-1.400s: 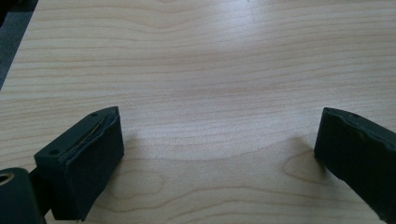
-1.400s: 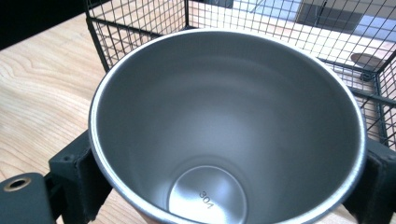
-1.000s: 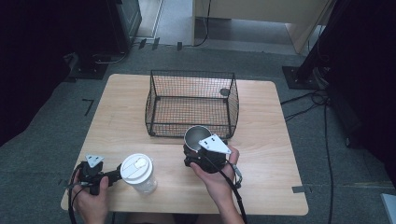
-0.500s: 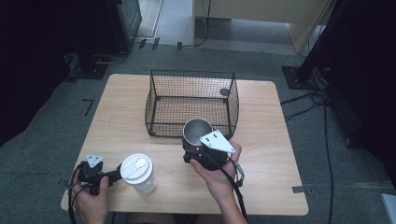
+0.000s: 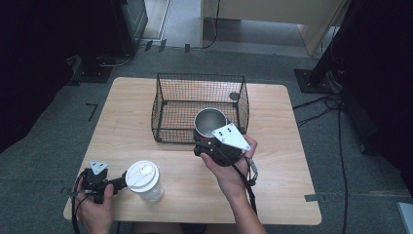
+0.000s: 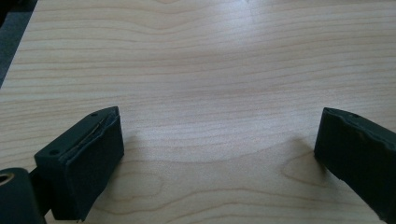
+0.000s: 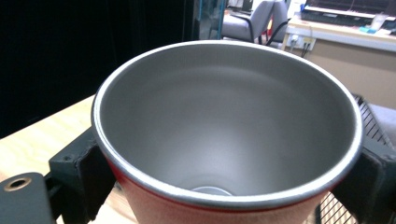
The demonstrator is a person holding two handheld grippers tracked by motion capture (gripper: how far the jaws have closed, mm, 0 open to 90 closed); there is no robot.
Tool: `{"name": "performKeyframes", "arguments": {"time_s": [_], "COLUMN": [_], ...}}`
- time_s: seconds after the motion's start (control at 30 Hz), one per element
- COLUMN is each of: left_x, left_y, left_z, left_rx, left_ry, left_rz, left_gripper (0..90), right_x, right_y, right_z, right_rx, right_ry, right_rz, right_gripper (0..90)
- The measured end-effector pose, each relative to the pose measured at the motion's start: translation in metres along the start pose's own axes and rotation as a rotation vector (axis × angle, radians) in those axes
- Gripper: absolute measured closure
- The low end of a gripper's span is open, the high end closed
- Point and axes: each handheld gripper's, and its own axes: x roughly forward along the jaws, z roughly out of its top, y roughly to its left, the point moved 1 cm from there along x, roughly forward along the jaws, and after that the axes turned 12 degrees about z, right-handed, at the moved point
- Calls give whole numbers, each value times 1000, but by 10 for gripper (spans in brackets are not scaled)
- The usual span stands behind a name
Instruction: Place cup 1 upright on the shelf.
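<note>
I am watching the light wooden bench (image 5: pixel 122 122) from above. The right gripper (image 5: pixel 210 139) is clamping a red metal cup with a bare steel interior (image 5: pixel 210 123); in the right gripper view its two black jaws are pressing against the cup's (image 7: pixel 224 140) opposite sides just under the rim. The cup is sitting upright, mouth up and empty, held up in front of the near wall of the black wire-mesh basket (image 5: pixel 168 97), which is standing at the middle of the bench toward the far edge. From above the cup is overlapping the basket's near right part; I cannot tell whether it is touching the wire. The right hand (image 5: pixel 229 168) is wrapping the gripper body from the near side, its cable trailing toward the near edge.

The left gripper (image 5: pixel 117 184) is resting low near the near left corner, held by the left hand (image 5: pixel 95 209). In the left gripper view its jaws are standing wide apart with nothing but bare bench (image 6: pixel 201 84) between them. A clear plastic cup with a white lid (image 5: pixel 144 181) is standing just beside that gripper's tips, toward the near edge; I cannot tell whether they are touching.
</note>
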Motion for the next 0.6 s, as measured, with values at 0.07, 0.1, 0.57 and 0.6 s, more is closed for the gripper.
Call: {"name": "performKeyframes", "arguments": {"time_s": [0.07, 0.1, 0.57, 0.6], "left_x": [0, 0, 0, 0], "left_y": [0, 0, 0, 0], "left_z": [0, 0, 0, 0], "left_rx": [0, 1, 1, 0], "left_ry": [0, 1, -1, -1], "left_rz": [0, 0, 0, 0], "left_gripper": [21, 21, 21, 21], "right_x": [2, 3, 26, 28], "right_y": [-3, -4, -36, -39], "right_z": [5, 7, 28, 28], "right_rx": [-7, -11, -5, -3], "right_ry": [-7, -9, -29, -23], "right_rz": [-14, -19, -72, -76], "right_gripper": [74, 74, 74, 73]}}
